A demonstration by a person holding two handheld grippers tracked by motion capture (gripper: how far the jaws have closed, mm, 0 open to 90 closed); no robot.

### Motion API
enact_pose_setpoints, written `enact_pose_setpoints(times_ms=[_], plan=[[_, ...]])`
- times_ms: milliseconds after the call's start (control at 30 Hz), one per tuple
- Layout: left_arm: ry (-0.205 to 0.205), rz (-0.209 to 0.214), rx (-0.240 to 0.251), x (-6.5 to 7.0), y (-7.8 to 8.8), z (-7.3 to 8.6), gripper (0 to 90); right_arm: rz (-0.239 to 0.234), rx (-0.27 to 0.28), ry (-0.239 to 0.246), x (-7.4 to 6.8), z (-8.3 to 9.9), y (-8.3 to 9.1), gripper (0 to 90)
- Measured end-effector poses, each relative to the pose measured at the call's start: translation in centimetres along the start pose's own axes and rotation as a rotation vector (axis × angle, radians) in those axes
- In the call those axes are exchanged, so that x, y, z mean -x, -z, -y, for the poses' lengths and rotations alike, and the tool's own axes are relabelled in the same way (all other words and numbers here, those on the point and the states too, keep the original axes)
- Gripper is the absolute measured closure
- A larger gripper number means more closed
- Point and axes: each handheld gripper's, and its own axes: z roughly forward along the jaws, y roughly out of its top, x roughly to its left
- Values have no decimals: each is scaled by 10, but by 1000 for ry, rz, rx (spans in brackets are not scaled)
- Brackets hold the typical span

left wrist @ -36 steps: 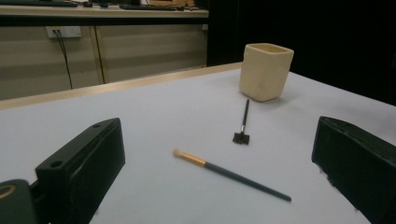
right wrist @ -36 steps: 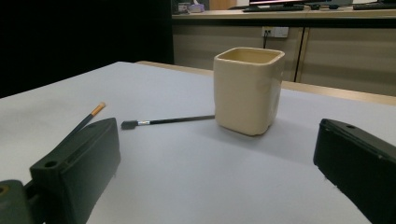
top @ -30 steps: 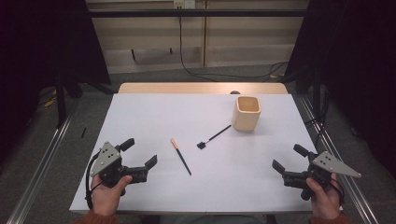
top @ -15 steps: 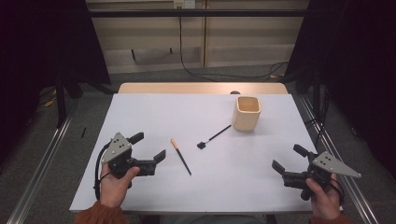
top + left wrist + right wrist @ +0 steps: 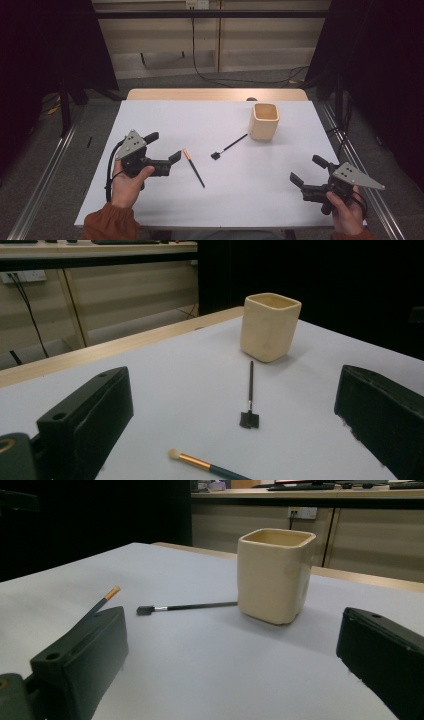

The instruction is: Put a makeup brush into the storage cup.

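1. Left gripper point(image 5: 162, 145): jaws spread, holding nothing, just beside the orange-tipped brush point(image 5: 193, 167).
2. Black flat brush point(image 5: 229, 146) lies mid-table, handle end near the cream cup point(image 5: 263, 121).
3. Right gripper point(image 5: 308, 170): jaws spread, empty, near the table's right front edge.

Left gripper view: the gold-ferruled, dark-handled makeup brush point(image 5: 210, 466) is cut off at the bottom edge. Right gripper view: its handle passes behind the near black jaw. The cream square ceramic cup's point(image 5: 263, 121) interior is too dim to tell
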Motion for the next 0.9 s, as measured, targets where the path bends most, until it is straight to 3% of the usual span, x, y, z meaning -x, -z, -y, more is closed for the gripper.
enact_pose_setpoints(times_ms=[333,533,900], plan=[[-13,4,-1,-7,-21,-11,22,-1,0,-7,1,0,0,0],[-5,-28,-22,-17,-38,-20,23,1,-2,-10,1,0,0,0],[-32,-36,-32,-22,-48,-41,23,-5,-2,-7,0,0,0,0]])
